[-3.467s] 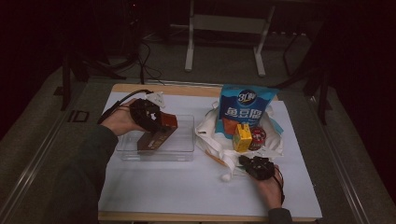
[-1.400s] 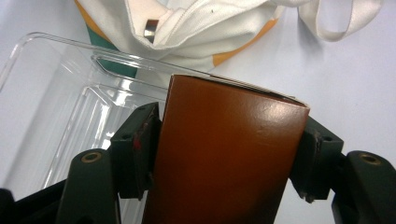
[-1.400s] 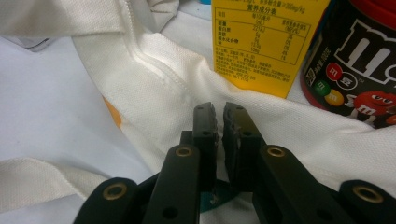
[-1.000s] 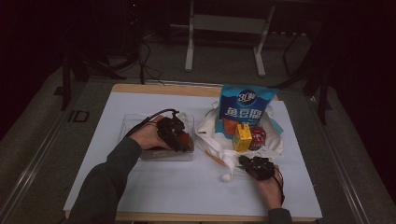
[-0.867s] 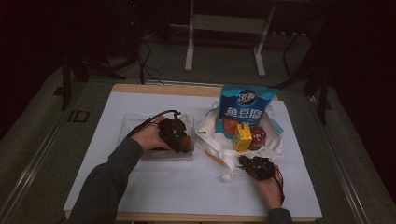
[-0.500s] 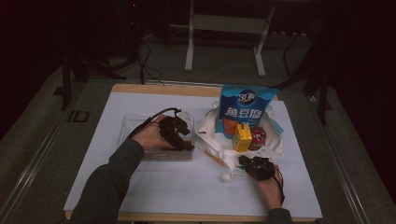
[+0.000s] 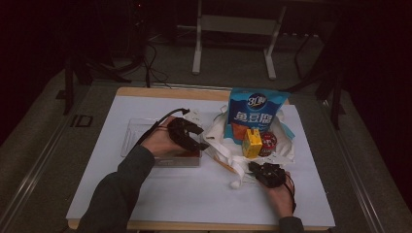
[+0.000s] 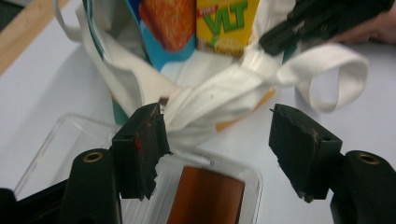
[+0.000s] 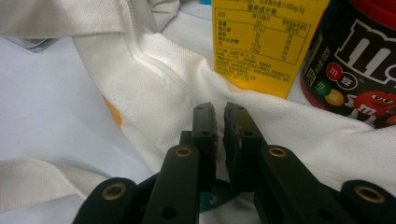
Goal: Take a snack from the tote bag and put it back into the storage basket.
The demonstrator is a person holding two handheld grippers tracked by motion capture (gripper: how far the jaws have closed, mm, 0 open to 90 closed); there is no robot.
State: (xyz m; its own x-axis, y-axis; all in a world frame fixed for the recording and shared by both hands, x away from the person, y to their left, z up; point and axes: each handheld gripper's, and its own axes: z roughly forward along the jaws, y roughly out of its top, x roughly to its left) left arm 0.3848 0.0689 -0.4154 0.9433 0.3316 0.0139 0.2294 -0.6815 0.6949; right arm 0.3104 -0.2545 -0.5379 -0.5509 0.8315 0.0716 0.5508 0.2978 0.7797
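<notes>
Showing white across the tabletop (image 7: 160, 199), edged in pale wood. Lying white on it, the cloth bag (image 8: 205, 95), with a teal lining and an orange patch peeking beside the strap. Standing behind the bag's mouth, a blue snack packet (image 7: 256, 112) bearing white lettering and an orange picture. Sitting in front of that packet, a yellow drink carton (image 9: 268, 42) carrying green letters on one face and fine black print on another. Next to the carton, a dark brown candy jar (image 9: 359, 65) wearing a red lid, white lettering and small red, green and orange dots. Left of the bag, a clear plastic box (image 8: 212, 179) holding a reddish-brown block (image 8: 205, 196). Appearing matte black with brass-coloured rivets, both the left claw (image 8: 217, 144) and the right claw (image 9: 219, 123).
</notes>
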